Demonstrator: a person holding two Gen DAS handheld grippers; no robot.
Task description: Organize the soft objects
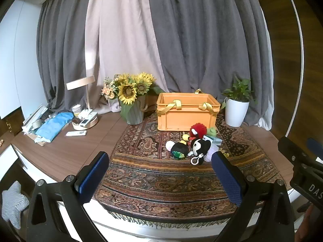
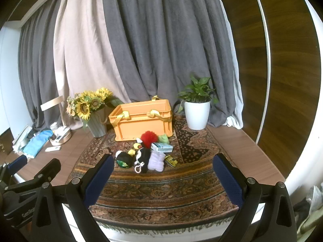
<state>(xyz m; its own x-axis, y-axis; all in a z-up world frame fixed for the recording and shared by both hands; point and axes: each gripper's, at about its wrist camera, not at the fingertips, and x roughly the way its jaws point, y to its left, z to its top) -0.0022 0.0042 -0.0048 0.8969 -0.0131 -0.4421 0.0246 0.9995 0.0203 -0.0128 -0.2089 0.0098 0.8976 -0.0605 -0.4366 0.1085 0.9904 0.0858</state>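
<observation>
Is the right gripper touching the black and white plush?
Apart. The right wrist view shows the right gripper, jaws open, with rug between it and the black and white plush.

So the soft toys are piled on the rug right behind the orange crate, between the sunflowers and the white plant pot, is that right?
Not quite. The soft toys lie in front of the orange crate, on the rug, nearer the camera, as the right wrist view shows. The rest stands.

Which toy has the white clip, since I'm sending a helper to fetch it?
Find the orange crate on the patterned rug; a heap of soft toys lies in front of it. At the heap's near edge is a black-and-white plush beside a pale lilac one. Only it has a white clip.
</observation>
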